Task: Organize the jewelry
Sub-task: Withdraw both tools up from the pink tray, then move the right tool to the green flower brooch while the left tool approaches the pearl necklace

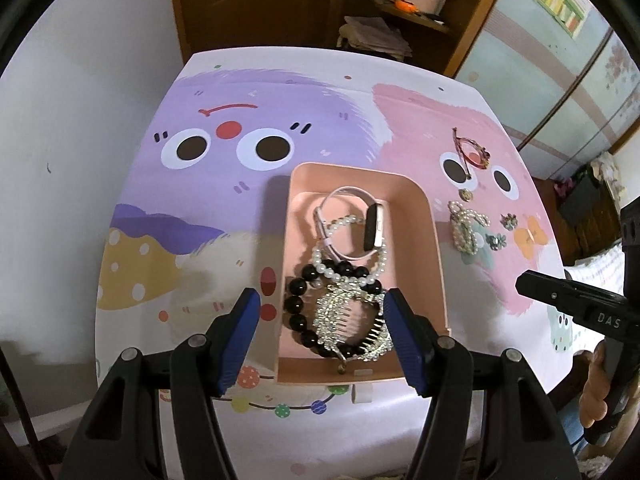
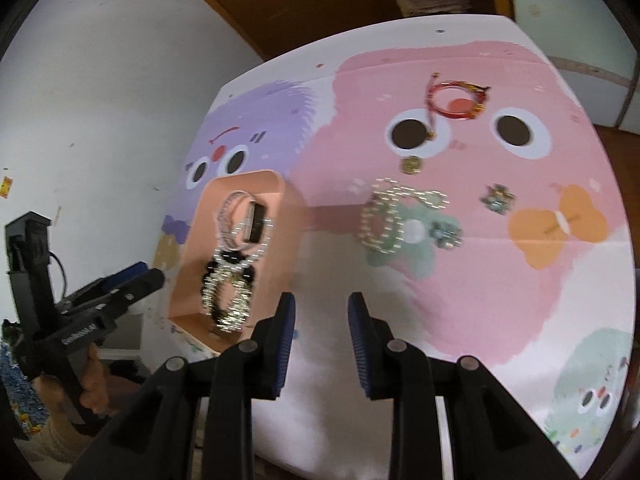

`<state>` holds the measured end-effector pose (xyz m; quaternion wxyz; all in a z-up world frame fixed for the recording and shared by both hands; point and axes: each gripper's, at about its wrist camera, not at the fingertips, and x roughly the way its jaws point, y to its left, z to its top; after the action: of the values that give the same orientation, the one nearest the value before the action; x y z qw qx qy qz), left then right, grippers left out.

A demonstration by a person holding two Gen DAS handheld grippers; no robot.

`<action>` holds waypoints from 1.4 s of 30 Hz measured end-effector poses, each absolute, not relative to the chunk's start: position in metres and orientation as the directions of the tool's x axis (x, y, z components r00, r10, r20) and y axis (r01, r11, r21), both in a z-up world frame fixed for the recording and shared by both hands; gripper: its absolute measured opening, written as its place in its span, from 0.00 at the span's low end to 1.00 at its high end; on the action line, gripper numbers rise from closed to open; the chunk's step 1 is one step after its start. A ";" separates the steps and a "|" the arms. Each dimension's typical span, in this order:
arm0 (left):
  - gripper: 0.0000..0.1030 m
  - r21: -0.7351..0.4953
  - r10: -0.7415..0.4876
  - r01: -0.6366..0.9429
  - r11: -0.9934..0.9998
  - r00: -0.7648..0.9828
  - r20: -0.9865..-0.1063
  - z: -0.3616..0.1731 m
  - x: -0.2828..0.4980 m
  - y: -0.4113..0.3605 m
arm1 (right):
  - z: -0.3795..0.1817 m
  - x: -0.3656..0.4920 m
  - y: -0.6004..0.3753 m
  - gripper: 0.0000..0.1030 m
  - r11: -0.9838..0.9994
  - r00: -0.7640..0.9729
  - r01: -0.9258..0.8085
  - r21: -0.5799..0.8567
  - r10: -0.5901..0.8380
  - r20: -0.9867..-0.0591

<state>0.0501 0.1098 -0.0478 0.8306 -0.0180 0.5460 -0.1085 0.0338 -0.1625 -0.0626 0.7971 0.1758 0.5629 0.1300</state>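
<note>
A pink tray sits mid-table holding a pink-strapped watch, a white pearl bracelet, a black bead bracelet and a rhinestone hair comb. My left gripper is open and empty, its jaws spread over the tray's near end. My right gripper is open and empty above the table's front, right of the tray. On the table to the right lie a red cord bracelet, a gold pendant, a pearl piece and two small flower earrings.
The table wears a cartoon monster cover in purple and pink. A white wall lies to the left. A wooden shelf with papers and a pink box stands behind. The right gripper's body shows at the left view's right edge.
</note>
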 end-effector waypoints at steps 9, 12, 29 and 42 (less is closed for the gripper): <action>0.61 -0.098 -0.200 0.273 0.957 0.374 -0.906 -0.044 0.044 0.065 | -0.078 0.025 -0.196 0.27 0.919 0.359 0.090 0.385 0.330 -0.873; 0.61 -0.081 -0.205 0.326 0.942 0.365 -0.908 -0.044 0.043 0.043 | -0.078 0.024 -0.202 0.27 0.927 0.366 0.109 0.359 0.298 -0.882; 0.61 0.004 -0.228 0.555 0.832 0.348 -0.910 -0.040 0.105 -0.057 | -0.095 0.063 -0.201 0.27 0.985 0.385 0.032 0.169 0.144 -0.912; 0.61 -0.031 -0.219 0.545 0.838 0.284 -0.934 -0.062 0.121 -0.057 | -0.116 0.083 -0.184 0.27 0.994 0.359 -0.047 0.096 0.106 -0.927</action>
<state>0.1215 -0.0573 -0.0615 0.7872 0.1487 0.5471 -0.2427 0.0827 -0.1838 -0.1157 0.8240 0.0263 0.5640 0.0465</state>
